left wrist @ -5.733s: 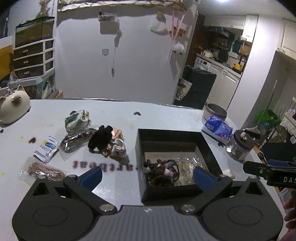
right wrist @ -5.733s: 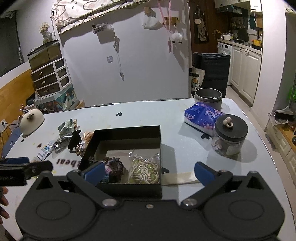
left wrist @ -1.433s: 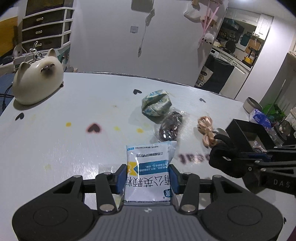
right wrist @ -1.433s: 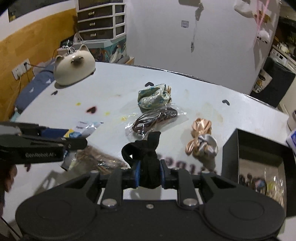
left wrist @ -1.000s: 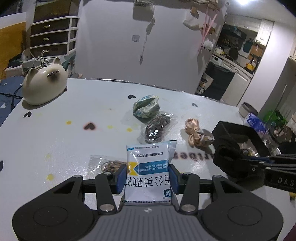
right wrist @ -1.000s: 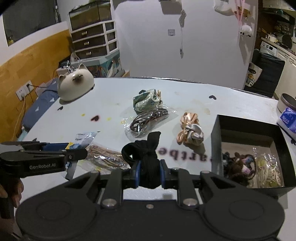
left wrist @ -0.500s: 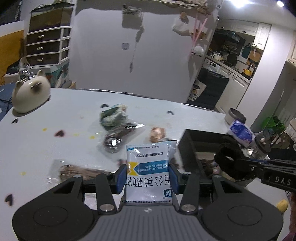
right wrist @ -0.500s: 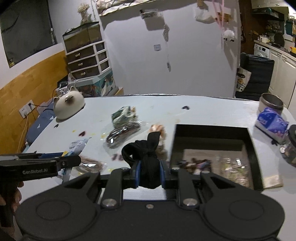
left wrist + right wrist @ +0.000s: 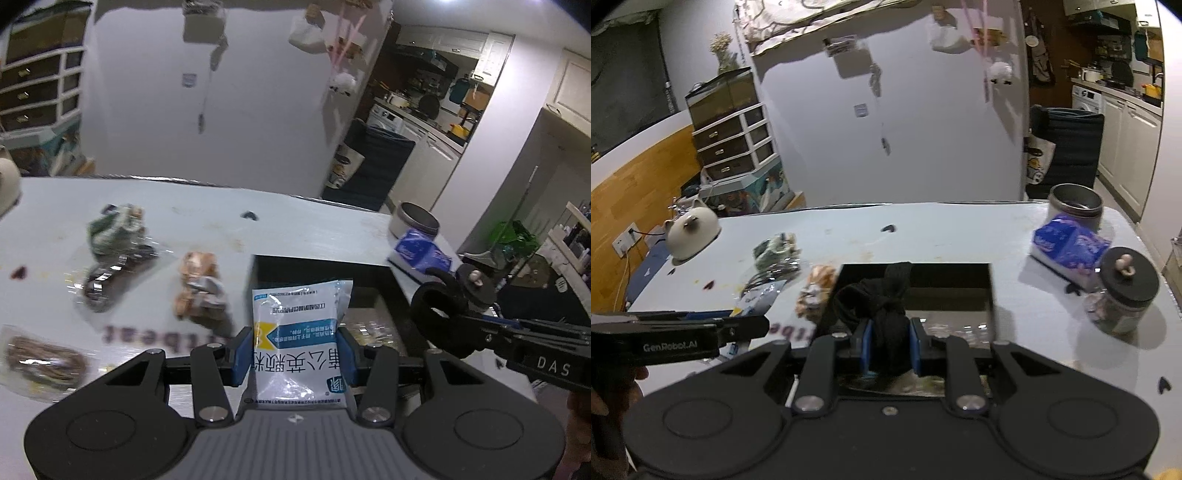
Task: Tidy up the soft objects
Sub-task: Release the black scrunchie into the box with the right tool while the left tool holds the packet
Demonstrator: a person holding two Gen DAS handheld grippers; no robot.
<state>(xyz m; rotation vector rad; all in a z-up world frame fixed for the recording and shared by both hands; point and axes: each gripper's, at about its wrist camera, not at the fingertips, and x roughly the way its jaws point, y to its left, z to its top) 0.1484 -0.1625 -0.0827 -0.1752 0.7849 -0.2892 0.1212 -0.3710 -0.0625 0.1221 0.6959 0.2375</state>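
My left gripper [image 9: 294, 352] is shut on a white and blue packet [image 9: 300, 339] and holds it above the near left part of the black box [image 9: 388, 280]. My right gripper [image 9: 886, 345] is shut on a black fabric scrunchie [image 9: 882, 306] and holds it over the black box [image 9: 991, 291], which has hair ties and a clear bag inside. On the white table [image 9: 295, 229] lie a green patterned scrunchie [image 9: 112, 229], a bagged dark hair tie [image 9: 110, 273], a peach and silver scrunchie [image 9: 199, 284] and a bagged brown hair tie [image 9: 40, 356].
A blue tissue pack [image 9: 1071, 245], a metal tin [image 9: 1075, 206] and a glass jar with a black lid [image 9: 1123, 295] stand to the right of the box. A cat-shaped cream ornament [image 9: 690, 232] sits at the table's far left. A dark chair [image 9: 1067, 147] stands behind the table.
Both grippers have carried their loads to the right, from over the loose items to above the black box. Their grips have not changed.
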